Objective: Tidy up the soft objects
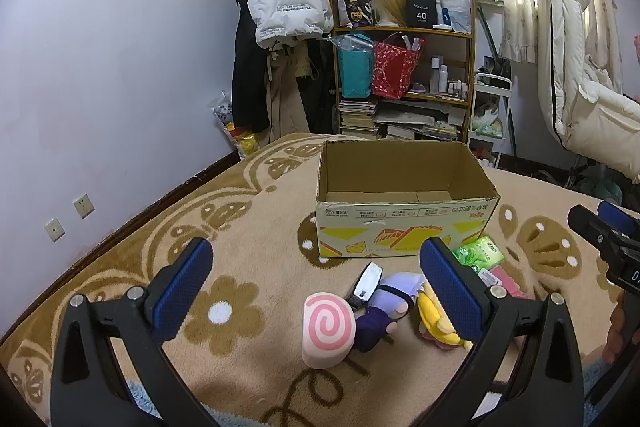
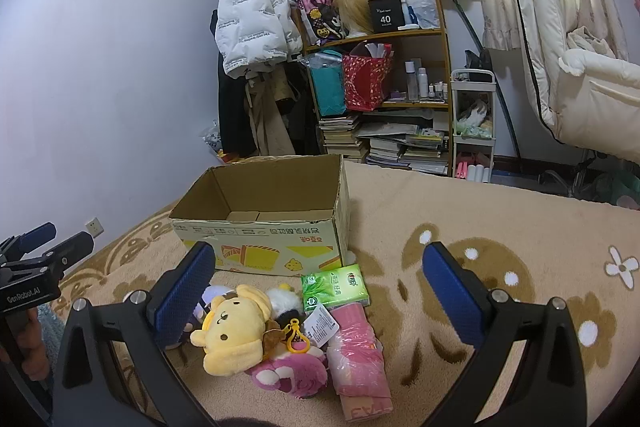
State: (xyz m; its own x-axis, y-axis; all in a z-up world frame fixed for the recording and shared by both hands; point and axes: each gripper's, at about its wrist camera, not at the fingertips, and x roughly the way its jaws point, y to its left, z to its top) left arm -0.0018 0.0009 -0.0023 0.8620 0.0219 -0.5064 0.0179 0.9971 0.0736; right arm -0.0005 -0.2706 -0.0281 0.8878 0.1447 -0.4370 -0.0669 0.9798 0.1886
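An open, empty cardboard box [image 1: 404,227] [image 2: 280,251] stands on the beige flowered blanket. In front of it lies a pile of soft things: a pink swirl cushion [image 1: 328,333], a purple plush [image 1: 380,311], a yellow dog plush [image 2: 234,329] [image 1: 434,317], a pink plush [image 2: 292,371], a small panda plush [image 2: 286,301], a green tissue pack [image 2: 334,285] [image 1: 480,253] and a pink tissue pack [image 2: 358,351]. My left gripper [image 1: 316,285] is open above the swirl cushion and purple plush. My right gripper [image 2: 316,291] is open above the pile, holding nothing.
A small dark and white device [image 1: 366,283] lies beside the purple plush. A cluttered bookshelf [image 1: 404,75], hanging coats [image 1: 286,3] and a white cart [image 2: 474,131] stand behind the bed. A wall [image 1: 120,67] runs along the left.
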